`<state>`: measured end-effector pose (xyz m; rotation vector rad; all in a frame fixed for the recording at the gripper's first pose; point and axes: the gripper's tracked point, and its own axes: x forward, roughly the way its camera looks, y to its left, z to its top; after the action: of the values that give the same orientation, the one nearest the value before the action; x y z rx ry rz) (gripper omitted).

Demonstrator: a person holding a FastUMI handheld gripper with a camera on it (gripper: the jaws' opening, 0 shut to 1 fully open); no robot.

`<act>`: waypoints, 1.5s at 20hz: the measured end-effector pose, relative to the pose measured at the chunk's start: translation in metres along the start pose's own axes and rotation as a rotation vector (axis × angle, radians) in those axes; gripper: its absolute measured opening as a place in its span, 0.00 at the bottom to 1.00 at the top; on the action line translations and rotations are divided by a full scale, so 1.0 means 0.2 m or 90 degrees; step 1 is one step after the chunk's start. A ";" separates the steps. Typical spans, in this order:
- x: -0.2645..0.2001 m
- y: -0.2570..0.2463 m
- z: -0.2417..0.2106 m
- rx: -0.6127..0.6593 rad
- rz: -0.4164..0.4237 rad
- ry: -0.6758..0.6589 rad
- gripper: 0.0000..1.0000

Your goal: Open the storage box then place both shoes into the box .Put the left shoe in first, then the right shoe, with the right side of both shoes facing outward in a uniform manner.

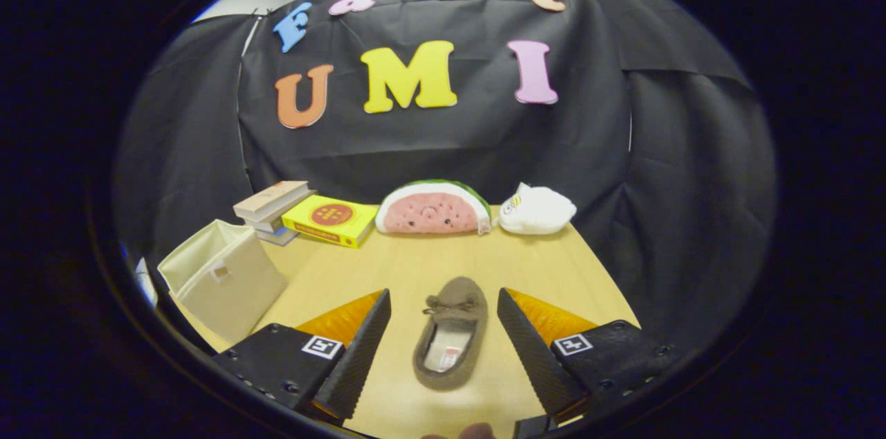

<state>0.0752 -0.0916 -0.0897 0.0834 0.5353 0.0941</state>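
Presently, one brown shoe [450,333] lies on the wooden table [554,266] between the two fingers of the claw [443,302], toe pointing away, touching neither finger. The claw stands wide apart and holds nothing. The beige storage box [221,278] sits at the table's left edge, beyond the left finger, near a stack of books [272,209] and a yellow box [331,220].

Lower books of the stack [271,216] at the table's [415,266] far left corner partly hidden behind the yellow box [331,219]. Interior of the storage box [223,278] at the left edge not visible. Print on the label inside the shoe [450,331] between the parted fingers [360,349] too small to tell.
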 end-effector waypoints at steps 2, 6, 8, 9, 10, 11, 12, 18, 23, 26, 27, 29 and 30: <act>0.09 -0.08 -0.06 0.009 -0.005 0.029 0.95; 0.27 -0.14 -0.25 -0.004 -0.012 0.103 0.95; 0.35 -0.14 -0.35 -0.001 -0.004 0.139 0.95; 0.38 -0.13 -0.40 0.013 0.006 0.161 0.95; 0.41 -0.13 -0.43 0.024 0.013 0.178 0.95; 0.44 -0.14 -0.44 0.029 0.011 0.187 0.95; 0.46 -0.16 -0.45 0.032 0.008 0.189 0.95; 0.58 -0.16 -0.49 0.073 -0.004 0.218 0.53; 0.59 -0.18 -0.48 0.117 -0.024 0.222 0.01; 0.56 -0.13 -0.45 0.173 -0.011 0.215 0.01; 0.54 -0.11 -0.44 0.187 -0.010 0.212 0.01; 0.50 -0.05 -0.40 0.206 -0.008 0.197 0.01; 0.47 -0.02 -0.38 0.216 -0.008 0.187 0.01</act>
<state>0.1169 -0.0815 -0.2018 0.4014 0.8420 0.0024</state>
